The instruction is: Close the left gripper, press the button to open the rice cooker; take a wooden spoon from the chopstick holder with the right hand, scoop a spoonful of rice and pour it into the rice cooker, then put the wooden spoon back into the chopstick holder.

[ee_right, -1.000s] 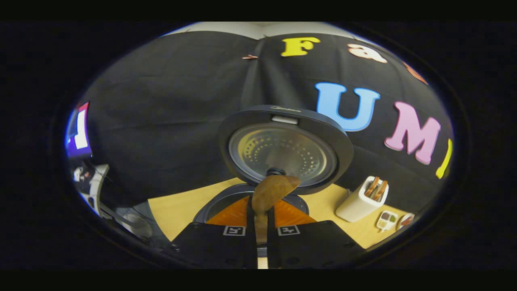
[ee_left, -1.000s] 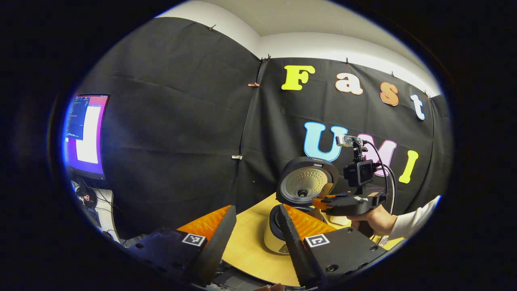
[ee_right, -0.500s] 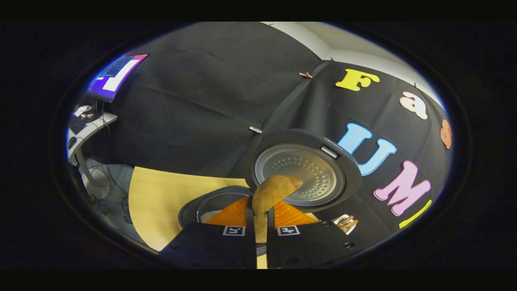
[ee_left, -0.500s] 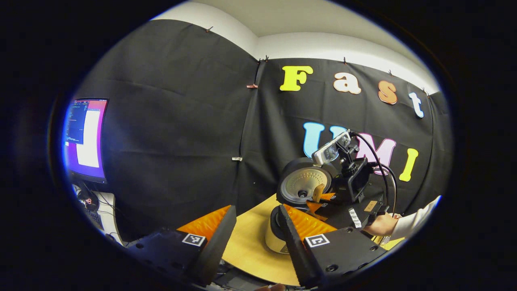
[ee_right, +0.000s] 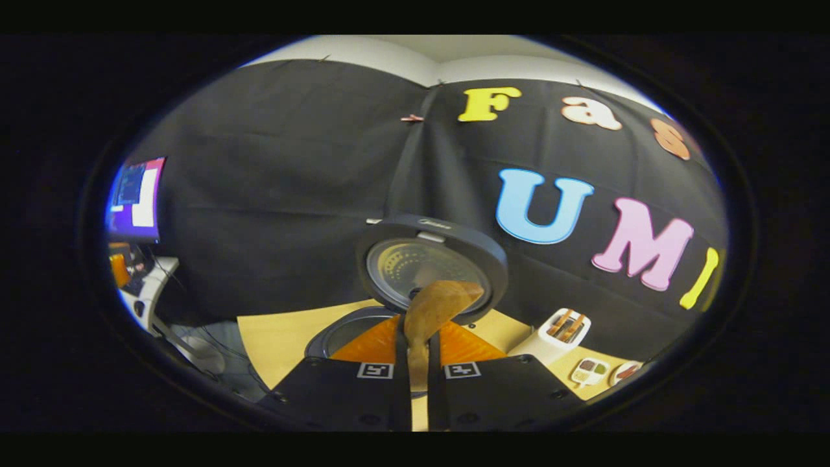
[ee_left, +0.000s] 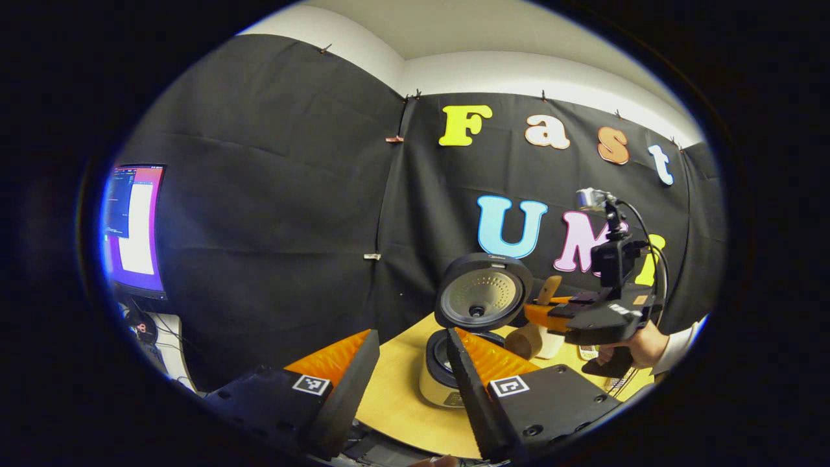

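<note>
Right gripper view, largest first: one table (ee_right: 279, 337), pale wood, carrying everything. One rice cooker (ee_right: 347, 331) at centre, lid (ee_right: 431, 266) swung fully up, pot mouth exposed. One chopstick holder (ee_right: 551, 340), white, right of the cooker and well apart from it; two wooden handles visible inside, perhaps more, cannot tell. One small divided dish (ee_right: 587, 371) near the holder, far right. One wooden spoon (ee_right: 441, 305) clamped by the right gripper (ee_right: 418, 363), both fingers pressing on the handle, bowl raised in front of the lid and just above the pot rim. Contents of the bowl not readable from this side.

Left gripper view: left gripper (ee_left: 408, 370) near the table edge, jaws spread wide, nothing between them. Right gripper (ee_left: 551, 318) seen farther off, right of the cooker, spoon blade pointing up.

Handling, judged: spoon light, stiff, smooth wood; narrow handle liable to twist in a two-finger pinch. Best held mid-handle, flat faces against the pads, as now. Holder probably light enough to tip if nudged on re-entry; straight vertical insertion advised.

Count: two grippers, one cooker, one holder, one spoon in hand.
</note>
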